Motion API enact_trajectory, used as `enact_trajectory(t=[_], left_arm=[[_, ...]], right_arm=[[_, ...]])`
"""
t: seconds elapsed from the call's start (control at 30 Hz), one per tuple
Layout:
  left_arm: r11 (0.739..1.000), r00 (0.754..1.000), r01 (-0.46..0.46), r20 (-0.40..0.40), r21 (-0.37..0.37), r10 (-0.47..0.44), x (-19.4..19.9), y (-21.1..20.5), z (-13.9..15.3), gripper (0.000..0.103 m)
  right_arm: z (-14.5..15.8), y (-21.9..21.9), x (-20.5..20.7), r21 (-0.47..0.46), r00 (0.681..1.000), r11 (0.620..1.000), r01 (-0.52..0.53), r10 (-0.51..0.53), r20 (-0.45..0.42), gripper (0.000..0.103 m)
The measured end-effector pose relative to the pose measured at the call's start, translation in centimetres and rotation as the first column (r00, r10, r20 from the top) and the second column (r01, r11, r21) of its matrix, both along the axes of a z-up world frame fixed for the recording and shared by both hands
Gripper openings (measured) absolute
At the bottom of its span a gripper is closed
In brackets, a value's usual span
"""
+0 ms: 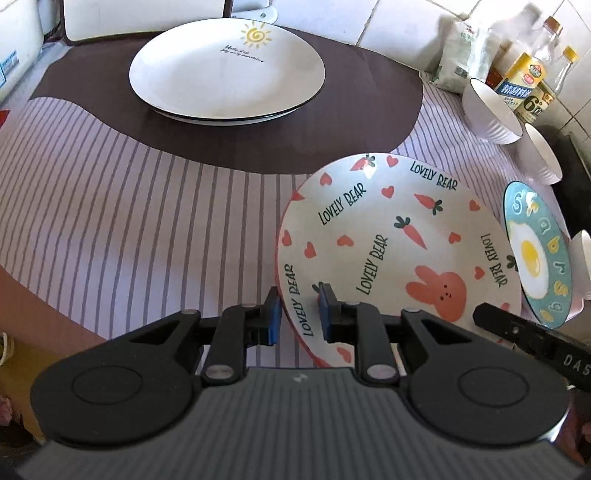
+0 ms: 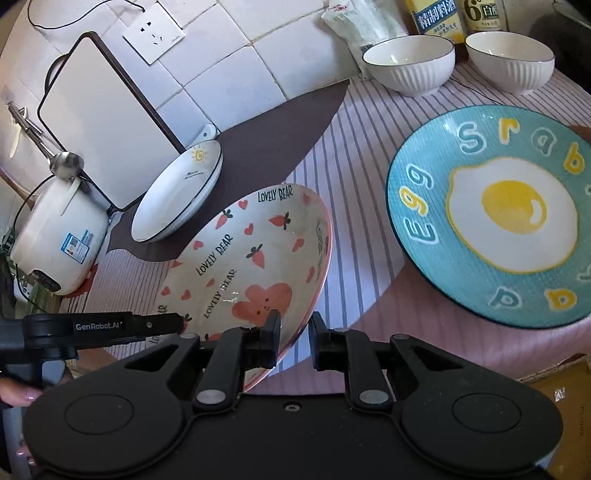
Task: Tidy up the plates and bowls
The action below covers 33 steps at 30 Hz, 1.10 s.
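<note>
Two grippers are working the same bunny plate (image 1: 391,243), one on each side of its rim.

Left wrist view: the left gripper (image 1: 298,314) is straddling the plate's near-left rim, blue pads either side w/ a small gap showing, so jaws narrow but not clamped yet. The plate is sitting near the counter's front edge, printed "LOVELY BEAR" w/ carrots & hearts. The sun plate stack (image 1: 227,70) is lying toward the back edge on the dark mat (image 1: 92,92), script reading approx "Hello day". The egg plate (image 1: 537,251) is sitting at the right edge, ribbed bowls (image 1: 493,114) behind it. "DAS" is showing on the other tool.

Right wrist view: the right gripper (image 2: 295,338) is bracketing the plate's near-right rim, jaws likewise narrow & not fully closed. The plate looks tilted, prob resting on the counter. "GenRobot.AI" is showing on the other tool; "Egg" on the blue plate; a "6°" bottle (image 2: 484,13) at the back.

Step, I'd judge: getting a grip on the bunny plate to stack it. Next: closing both jaws evenly, lifting level, carrying toward the sun stack
</note>
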<state>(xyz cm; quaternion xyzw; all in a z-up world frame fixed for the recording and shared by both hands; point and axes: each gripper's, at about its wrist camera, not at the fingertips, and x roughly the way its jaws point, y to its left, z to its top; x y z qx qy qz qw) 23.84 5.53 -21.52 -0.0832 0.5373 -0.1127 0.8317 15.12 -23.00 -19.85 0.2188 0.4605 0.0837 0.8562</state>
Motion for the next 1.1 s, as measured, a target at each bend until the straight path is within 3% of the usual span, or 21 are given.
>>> enact_trajectory(t=[0.23,0.47,0.73,1.1], left_arm=[[1.0,0.999,0.011,0.052,0.005,-0.011,0.1,-0.7,1.7,0.019],[1.0,0.989,0.011,0.146,0.021,-0.014,2.6,-2.0,4.1,0.019],[0.999,0.975,0.016,0.222,0.028,-0.022,6.4,-3.3,6.5,0.019],[0.999,0.969,0.043,0.243,0.024,-0.047,10.9,-7.0,4.7,0.019]], right_arm=[[1.3,-0.9,0.9,0.017,1.0,1.0,-0.016,0.015,0.017,0.021],[3.6,-1.1,3.1,-0.072,0.993,0.995,-0.069,0.075,0.094,0.022],[4.7,-1.8,6.4,-0.105,0.982,0.991,-0.087,0.103,0.159,0.024],[2.9,-3.9,9.8,-0.168,0.982,0.984,-0.057,0.085,0.167,0.024]])
